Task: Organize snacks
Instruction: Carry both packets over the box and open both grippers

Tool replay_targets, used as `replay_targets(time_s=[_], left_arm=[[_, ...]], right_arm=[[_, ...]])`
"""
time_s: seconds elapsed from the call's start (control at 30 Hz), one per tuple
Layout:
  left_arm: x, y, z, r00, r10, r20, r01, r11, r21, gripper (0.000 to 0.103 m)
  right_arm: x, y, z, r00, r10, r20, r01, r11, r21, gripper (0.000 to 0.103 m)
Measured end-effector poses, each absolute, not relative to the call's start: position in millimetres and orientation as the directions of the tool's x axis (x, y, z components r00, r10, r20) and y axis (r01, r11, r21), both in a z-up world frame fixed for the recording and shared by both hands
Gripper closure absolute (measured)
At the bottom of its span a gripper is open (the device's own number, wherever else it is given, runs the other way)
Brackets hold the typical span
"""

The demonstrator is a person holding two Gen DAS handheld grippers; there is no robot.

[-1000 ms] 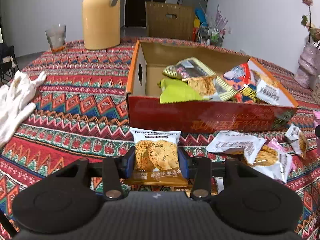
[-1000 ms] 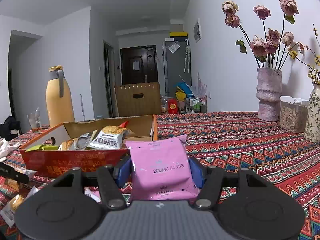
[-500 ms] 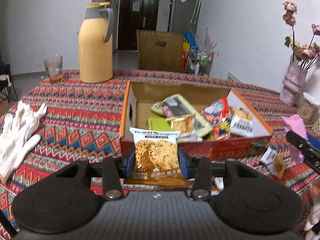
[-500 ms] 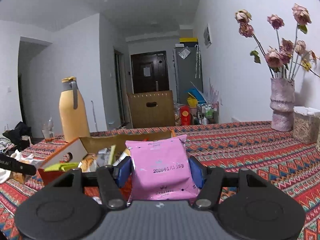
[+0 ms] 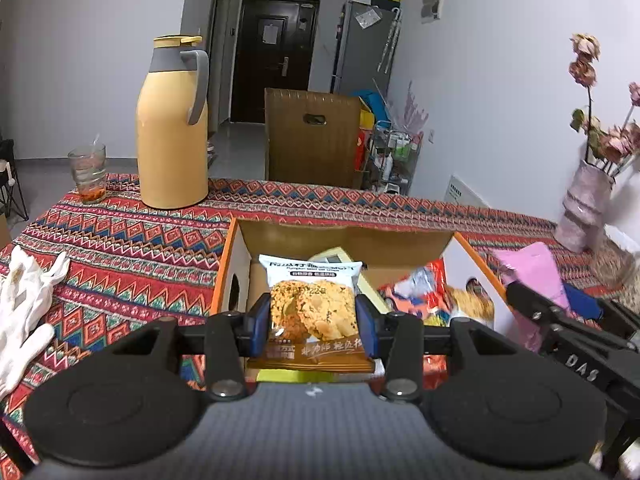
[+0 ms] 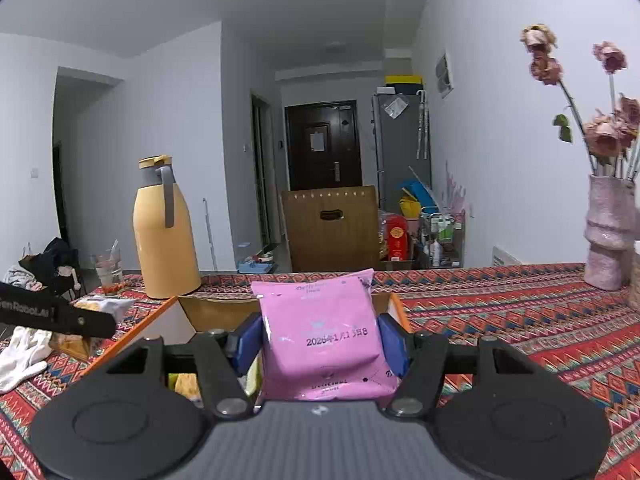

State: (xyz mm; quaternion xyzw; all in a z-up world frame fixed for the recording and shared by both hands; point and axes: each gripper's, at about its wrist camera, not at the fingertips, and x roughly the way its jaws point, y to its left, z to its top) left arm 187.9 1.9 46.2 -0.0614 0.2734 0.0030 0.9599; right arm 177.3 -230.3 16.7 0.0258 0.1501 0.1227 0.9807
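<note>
A: How does the left gripper [image 5: 313,317] sit?

B: It tilts moderately downward over the near edge of the cardboard box [image 5: 236,256]. Its blue pads [image 5: 258,322] press on both sides of the cookie packet [image 5: 313,312], so the jaws stand narrowly apart, closed on it. The packet is upright, printed face to the camera, and hangs above the box's near wall.

A: And the right gripper [image 6: 318,340]?

B: It points closer to level, looking across the table [image 6: 500,320] toward the far doorway. Its jaws are set wider, clamped on the sides of a puffy pink packet [image 6: 320,336] with a printed date on its front. That packet is also upright and is held above the near right corner of the same box.

A: Can each gripper be seen from the other camera?

B: Yes. In the left wrist view the right gripper's black body enters from the right edge with the pink packet showing behind it, just right of the box. In the right wrist view a black finger of the left gripper reaches in from the left edge, with the cookie packet partly showing by it.

A: What lies in the box?

B: Several loose snack packets [image 5: 424,292], heaped toward its right side.

A: Anything else on the table?

B: A yellow thermos jug [image 5: 172,128], a glass [image 5: 87,174] beside it, white gloves [image 5: 24,304] at the left, and a pink vase [image 6: 608,236] of dried roses at the far right.
</note>
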Motion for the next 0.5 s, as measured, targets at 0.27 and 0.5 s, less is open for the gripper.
replay_targets(time_s=[0.27, 0.5], left_arm=[[223, 7, 36, 0.851, 0.006, -0.526, -0.084, 0.989, -0.125, 0.059], [240, 18, 12, 0.84, 0.019, -0.542, -0.11, 0.985, -0.135, 0.059]], right_arm=[[213, -210, 14, 0.915, 0.26, -0.307, -0.241, 0.966, 0.098, 0.042], [225, -205, -2, 0.907, 0.262, -0.329, -0.246, 0.965, 0.09, 0.042]])
